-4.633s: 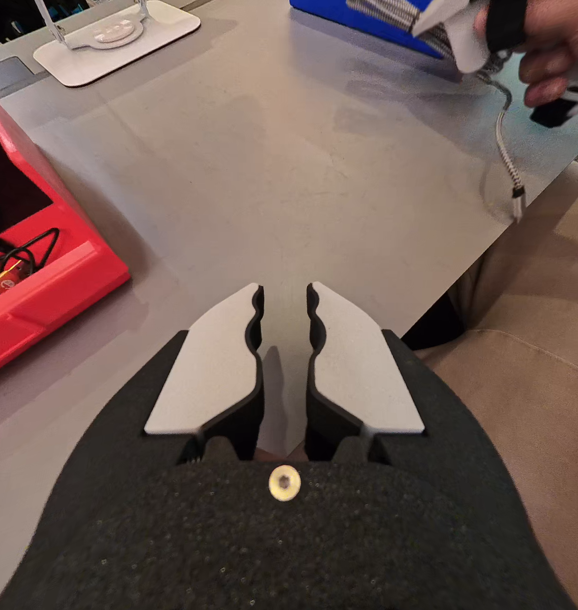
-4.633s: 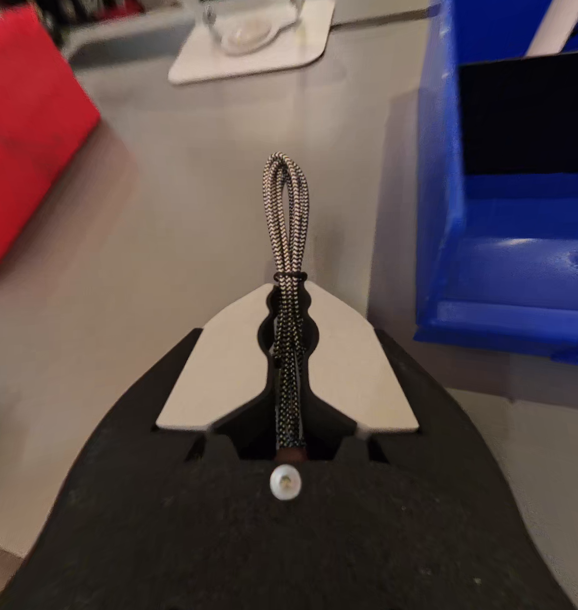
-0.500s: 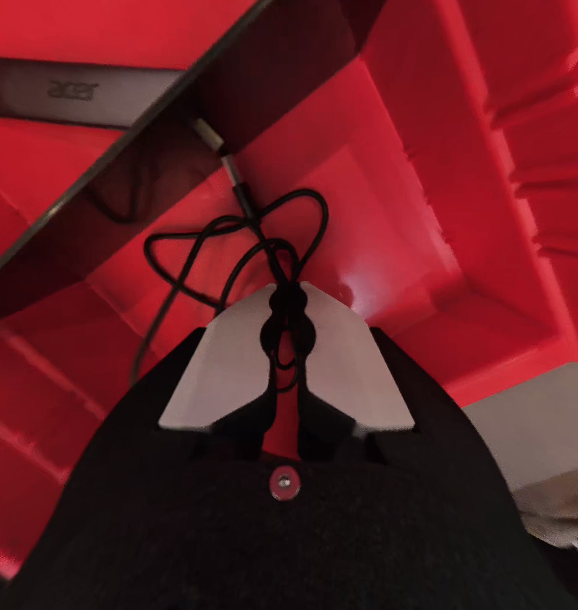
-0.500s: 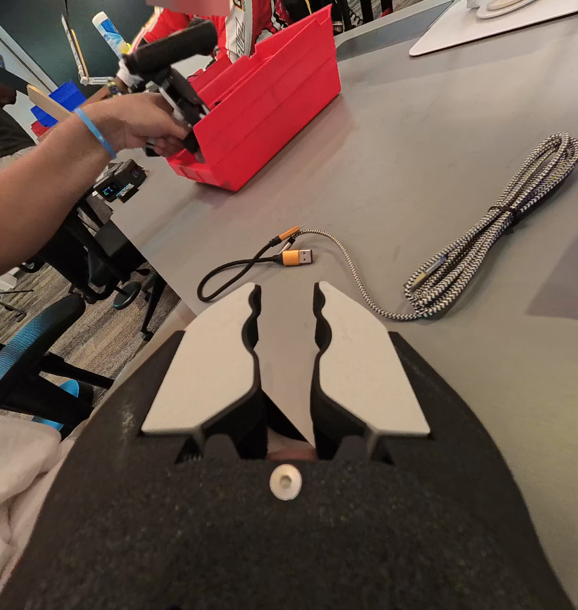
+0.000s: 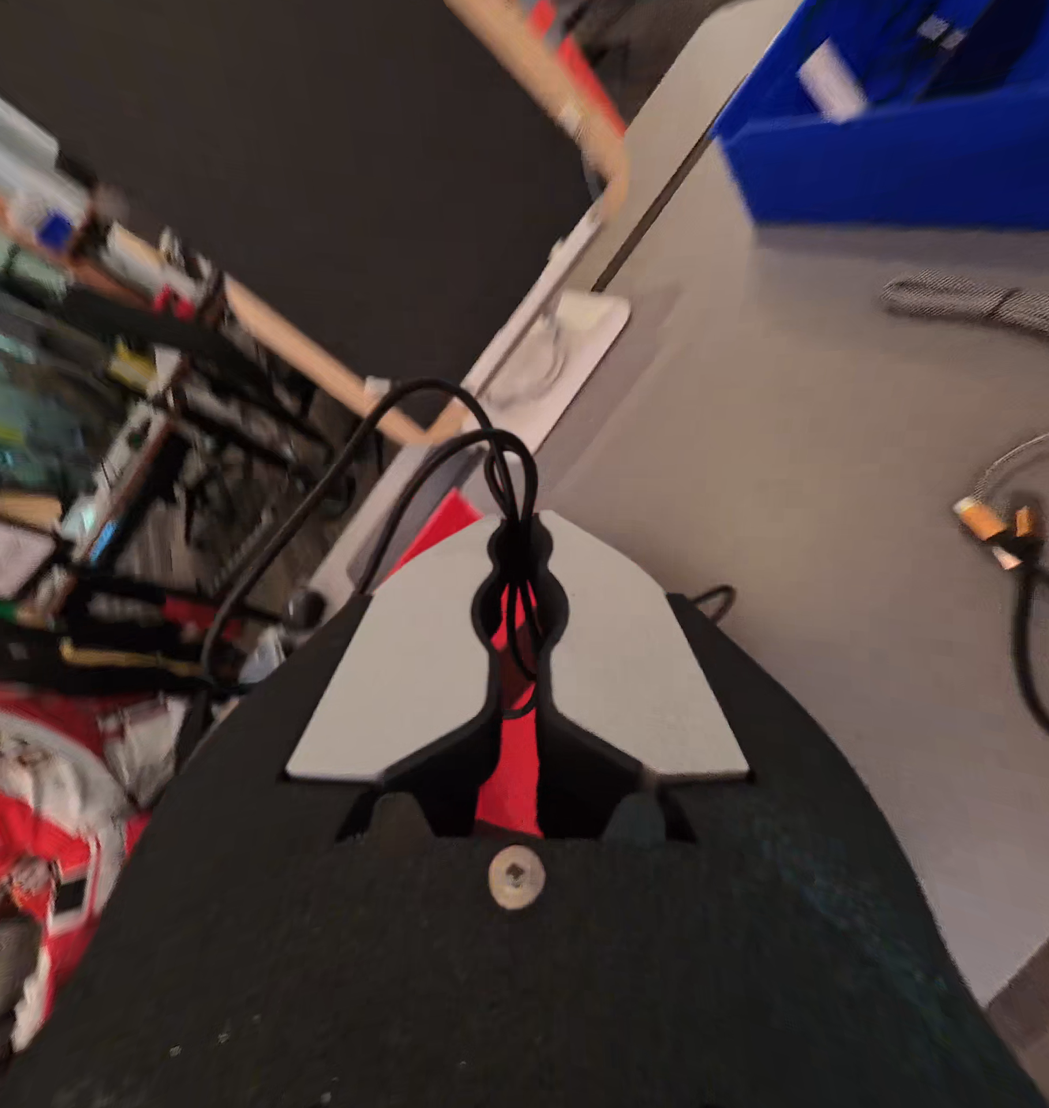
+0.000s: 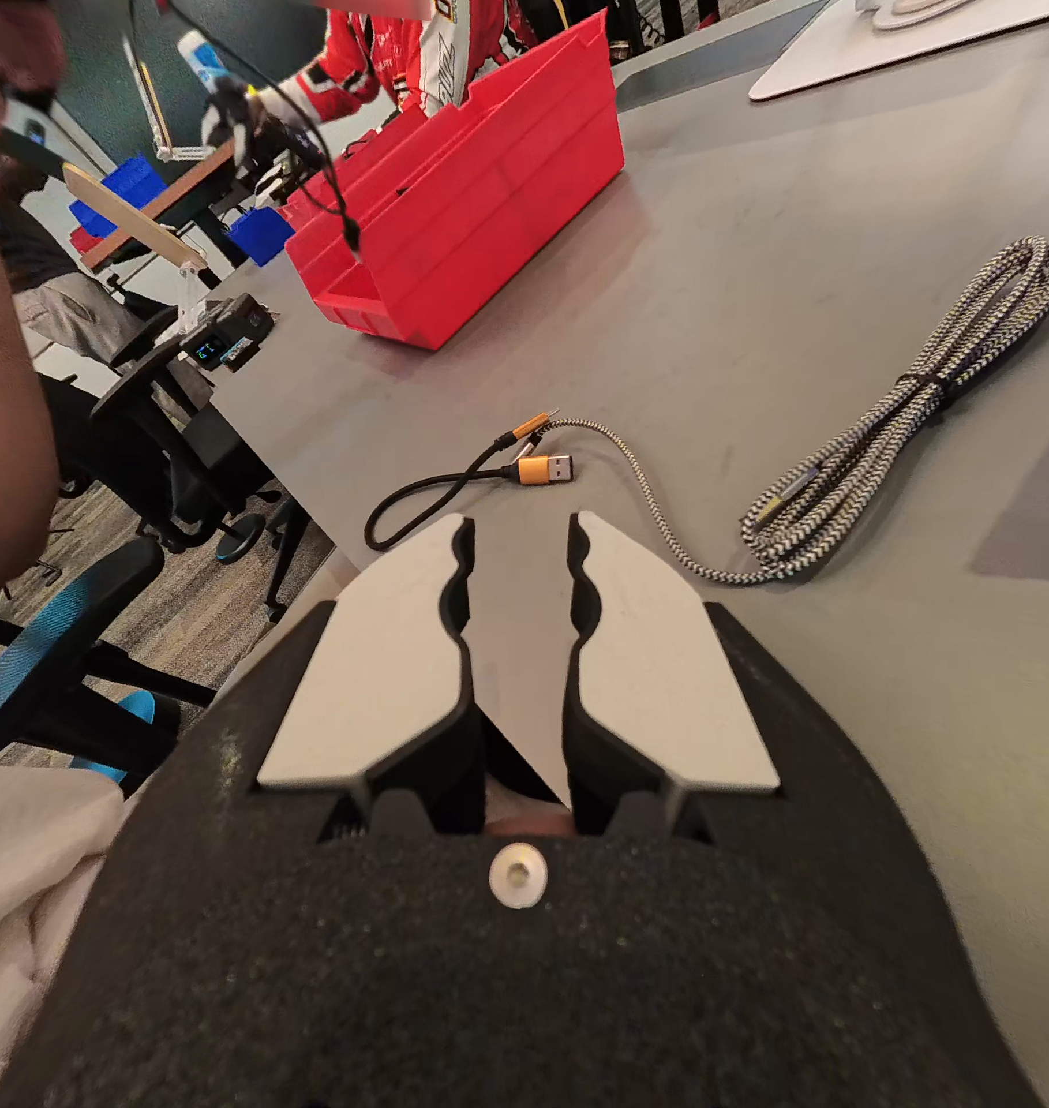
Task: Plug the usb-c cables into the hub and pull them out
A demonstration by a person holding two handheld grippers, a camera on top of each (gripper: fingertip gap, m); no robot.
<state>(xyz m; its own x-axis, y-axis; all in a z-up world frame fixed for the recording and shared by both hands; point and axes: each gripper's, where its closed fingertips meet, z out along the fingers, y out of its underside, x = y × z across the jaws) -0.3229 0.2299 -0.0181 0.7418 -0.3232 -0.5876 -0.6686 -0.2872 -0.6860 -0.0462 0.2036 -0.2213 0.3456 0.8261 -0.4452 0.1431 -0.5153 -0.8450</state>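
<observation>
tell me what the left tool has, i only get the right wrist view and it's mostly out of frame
Observer: The left tool is shut on a thin black cable, with several loops pinched at its tips.
Operator: is it out of the red bin
Observer: It seems so. The red bin shows only through the tool's gap, below it.
Operator: anything on the table i can't see
Observer: A blue bin stands on the table, beyond the braided cable.
</observation>
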